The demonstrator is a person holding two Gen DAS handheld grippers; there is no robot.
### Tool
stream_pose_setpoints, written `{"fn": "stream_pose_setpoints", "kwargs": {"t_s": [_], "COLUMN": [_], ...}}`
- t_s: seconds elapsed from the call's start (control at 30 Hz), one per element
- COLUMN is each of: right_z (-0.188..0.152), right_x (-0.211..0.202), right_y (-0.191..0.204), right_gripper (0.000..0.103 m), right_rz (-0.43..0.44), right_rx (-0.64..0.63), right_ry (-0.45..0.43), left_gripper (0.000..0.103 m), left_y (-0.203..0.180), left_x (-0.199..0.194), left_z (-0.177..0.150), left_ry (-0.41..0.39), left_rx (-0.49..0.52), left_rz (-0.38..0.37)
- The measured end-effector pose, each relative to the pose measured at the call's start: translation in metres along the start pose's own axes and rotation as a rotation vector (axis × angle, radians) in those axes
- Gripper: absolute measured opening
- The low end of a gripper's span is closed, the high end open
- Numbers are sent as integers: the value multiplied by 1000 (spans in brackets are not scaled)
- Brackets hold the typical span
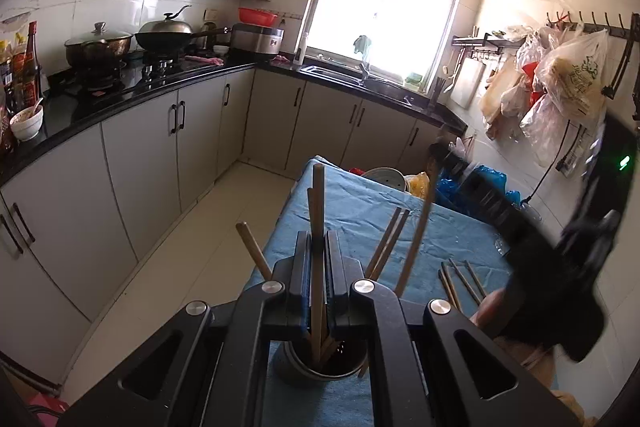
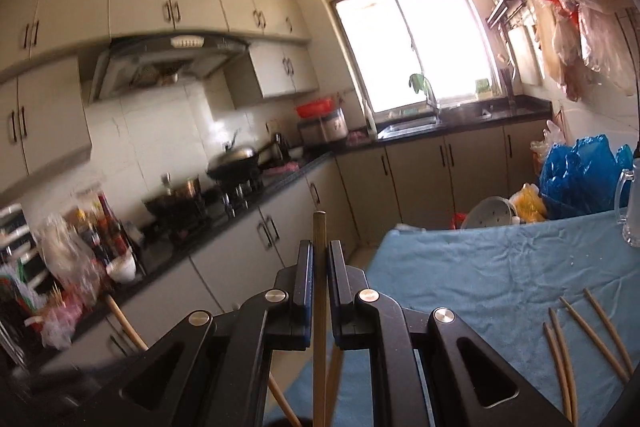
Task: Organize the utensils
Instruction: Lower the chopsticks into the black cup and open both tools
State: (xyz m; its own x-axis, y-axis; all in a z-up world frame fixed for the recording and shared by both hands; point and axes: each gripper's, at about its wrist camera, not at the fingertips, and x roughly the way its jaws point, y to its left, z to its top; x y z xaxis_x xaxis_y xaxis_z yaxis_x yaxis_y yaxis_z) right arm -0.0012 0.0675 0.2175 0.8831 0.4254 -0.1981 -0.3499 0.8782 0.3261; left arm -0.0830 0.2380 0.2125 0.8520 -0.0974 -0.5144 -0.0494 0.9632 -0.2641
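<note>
My left gripper (image 1: 318, 247) is shut on a wooden chopstick (image 1: 318, 199) that stands upright in a dark round utensil holder (image 1: 324, 359) on the blue cloth. Several other chopsticks (image 1: 386, 247) lean out of the holder. My right gripper (image 2: 319, 259) is shut on another upright chopstick (image 2: 319, 231); in the left wrist view it shows as a blurred dark shape (image 1: 560, 287) at the right. Several loose chopsticks (image 2: 580, 335) lie on the cloth to the right and also show in the left wrist view (image 1: 460, 283).
The table's blue cloth (image 2: 500, 267) holds a glass mug (image 2: 632, 203) at the far right. A white colander (image 2: 490, 213) and blue bags (image 2: 576, 175) sit behind the table. A black counter (image 1: 120, 95) with pots runs along the left.
</note>
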Motion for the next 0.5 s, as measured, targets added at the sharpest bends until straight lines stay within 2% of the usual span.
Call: {"fn": "stream_pose_setpoints", "kwargs": {"t_s": [0.07, 0.23, 0.5], "right_z": [9, 8, -19], "right_x": [-5, 5, 14], "right_y": [4, 10, 1], "right_gripper": [8, 8, 8], "right_rz": [-9, -38, -91], "right_rx": [7, -2, -40], "right_ry": [-53, -96, -30], "left_gripper": [6, 6, 6], "left_y": [1, 3, 8], "left_x": [0, 0, -7], "left_z": [0, 1, -1], "left_ry": [-2, -1, -4], "left_rx": [-2, -4, -14], "left_rz": [2, -4, -5]}}
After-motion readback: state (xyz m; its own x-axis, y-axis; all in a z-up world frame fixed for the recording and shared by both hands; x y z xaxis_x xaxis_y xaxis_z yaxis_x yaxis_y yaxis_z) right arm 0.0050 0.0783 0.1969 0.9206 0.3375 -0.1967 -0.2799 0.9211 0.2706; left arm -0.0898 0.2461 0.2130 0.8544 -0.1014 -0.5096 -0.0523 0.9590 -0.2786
